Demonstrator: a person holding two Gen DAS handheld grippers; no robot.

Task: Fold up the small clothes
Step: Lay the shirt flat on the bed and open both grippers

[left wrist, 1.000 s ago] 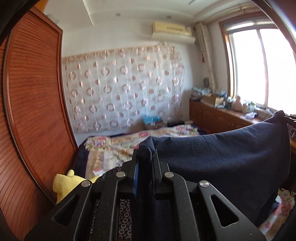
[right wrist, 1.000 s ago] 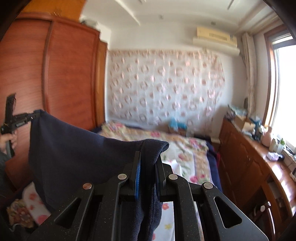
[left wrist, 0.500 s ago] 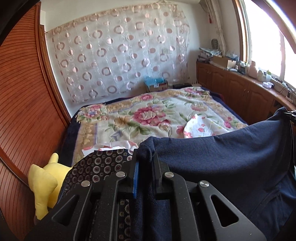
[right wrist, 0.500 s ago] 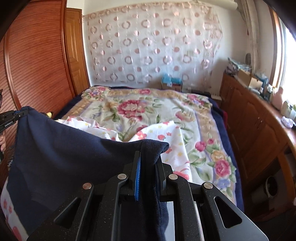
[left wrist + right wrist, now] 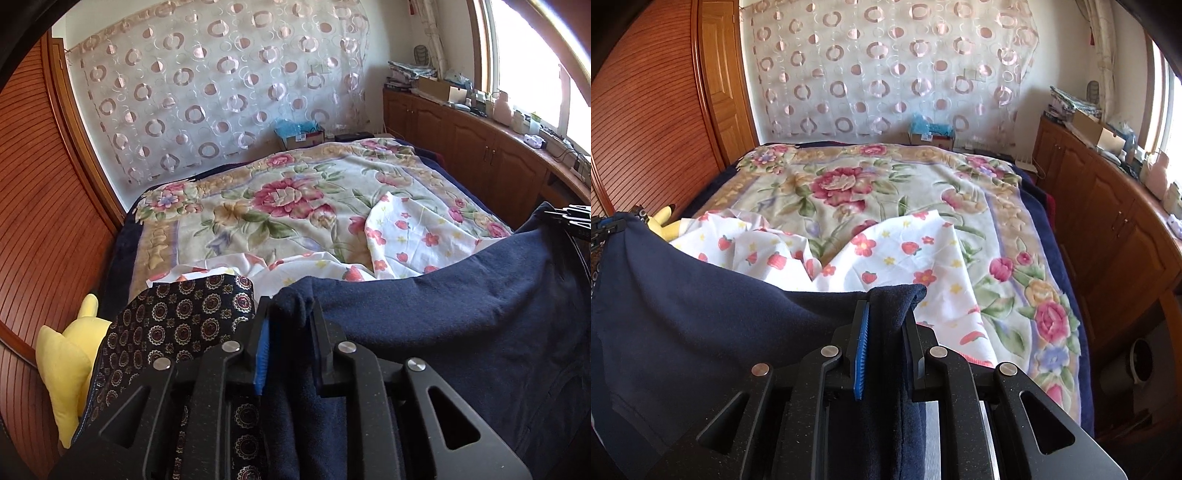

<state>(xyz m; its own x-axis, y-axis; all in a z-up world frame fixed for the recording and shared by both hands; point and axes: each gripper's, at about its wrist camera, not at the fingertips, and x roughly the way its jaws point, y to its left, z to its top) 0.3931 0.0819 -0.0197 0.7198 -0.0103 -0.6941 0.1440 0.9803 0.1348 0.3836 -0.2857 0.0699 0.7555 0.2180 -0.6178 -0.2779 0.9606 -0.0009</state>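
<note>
A: Report the condition of the left gripper [image 5: 290, 325].

B: A corner of the navy garment [image 5: 461, 314] sits between its two fingers. The jaws are opening; on the left side a sliver of the blue pad stands clear of the cloth, while the bunched corner fills the rest of the gap. Whether the pads press on it cannot be told.

A: Condition of the right gripper [image 5: 884, 325]?

B: Its jaws are also opening, by a small amount. The other corner of the same garment lies between the fingers and folds over the right finger. The cloth fills the gap from pad to pad.

A: Location of the garment?

B: It is strung between the two grippers at the near edge of the bed [image 5: 1039, 206], sagging in the middle. In the left wrist view it runs off to the right, where the tip of the right gripper shows at the frame edge.

A: Adjacent items?

B: A white strawberry-print cloth [image 5: 894, 258] lies crumpled on the floral blanket [image 5: 280, 199], just beyond the garment. A dark patterned cloth [image 5: 184, 321] lies at the near left, with a yellow plush toy [image 5: 70, 350] beside it against the wooden wardrobe [image 5: 44, 221].
</note>
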